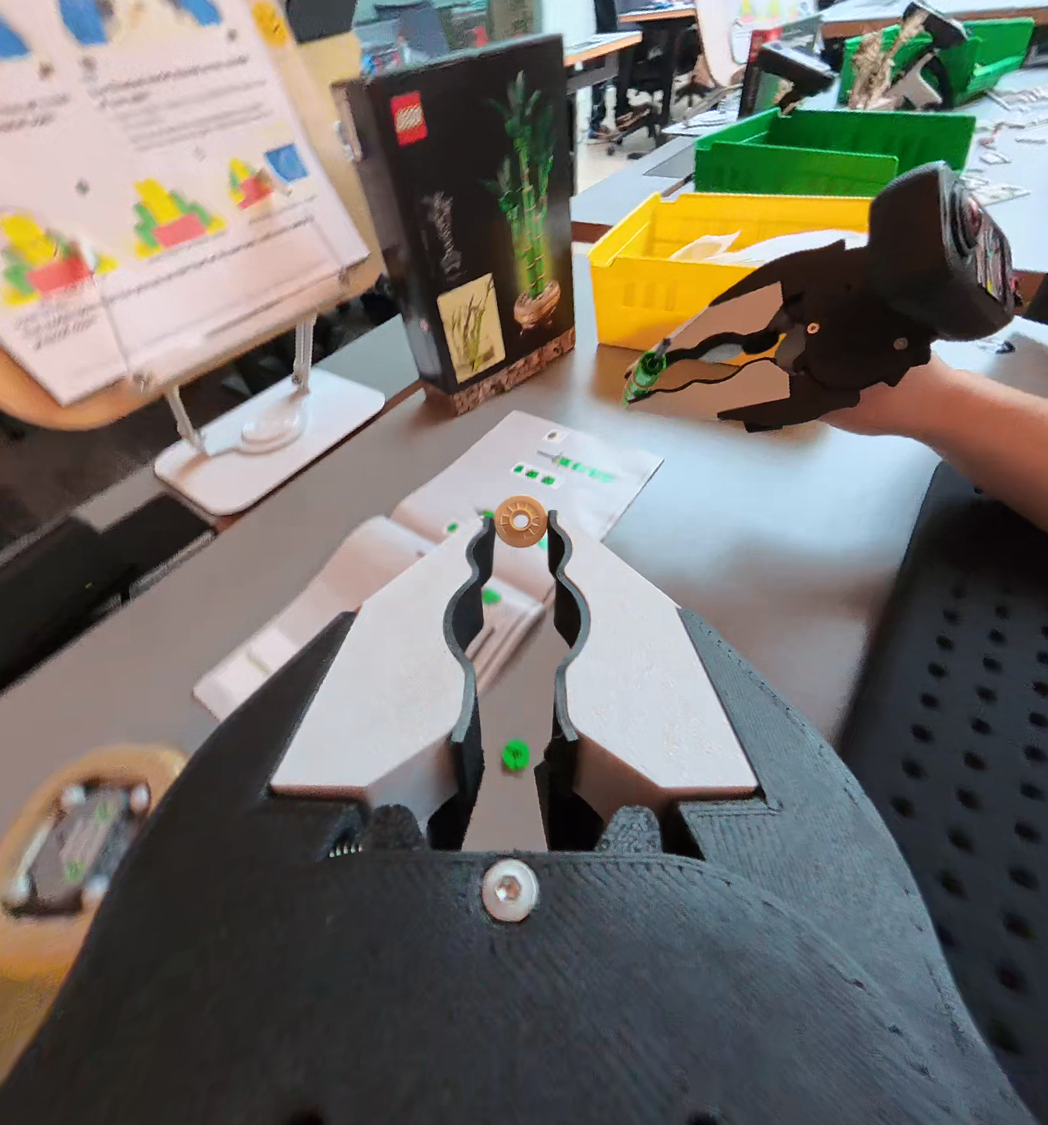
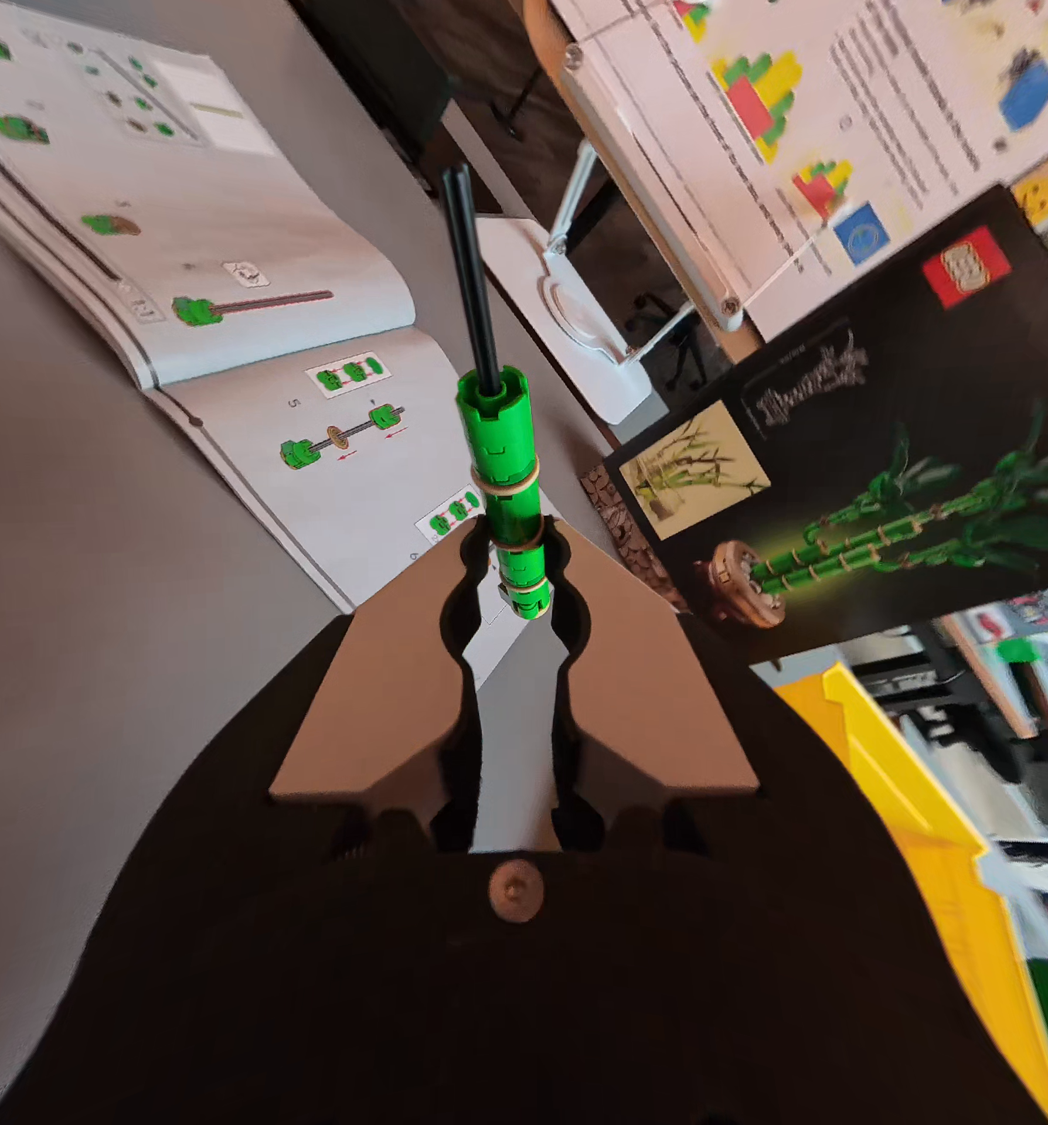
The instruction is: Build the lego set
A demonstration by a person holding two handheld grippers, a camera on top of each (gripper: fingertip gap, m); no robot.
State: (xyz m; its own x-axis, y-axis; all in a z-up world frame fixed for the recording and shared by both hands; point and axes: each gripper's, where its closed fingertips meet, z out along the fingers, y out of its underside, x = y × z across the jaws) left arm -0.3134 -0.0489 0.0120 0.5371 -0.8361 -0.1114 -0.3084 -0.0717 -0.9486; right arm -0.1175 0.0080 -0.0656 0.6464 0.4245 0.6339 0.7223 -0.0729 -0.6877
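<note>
My left gripper (image 1: pixel 520 523) is shut on a tan round disc (image 1: pixel 520 521), held at its fingertips above the open instruction booklet (image 1: pixel 594 469). A small green round piece (image 1: pixel 515 755) lies on the table under the left fingers. My right gripper (image 2: pixel 516 539) is shut on a green bamboo stalk (image 2: pixel 503 462) made of stacked green cylinders with tan rings, threaded on a black axle (image 2: pixel 470 274) that sticks out past it. In the left wrist view the right gripper (image 1: pixel 646 374) shows at the right, holding the stalk (image 1: pixel 644 372) above the table.
The black set box (image 1: pixel 479 207) stands behind the booklet. A sheet on a white stand (image 1: pixel 144 182) is at the left. A yellow bin (image 1: pixel 692 268) and green bins (image 1: pixel 814 152) stand at the right. A black perforated surface (image 1: pixel 984 730) lies near right. A person's forearm (image 1: pixel 996 420) is there.
</note>
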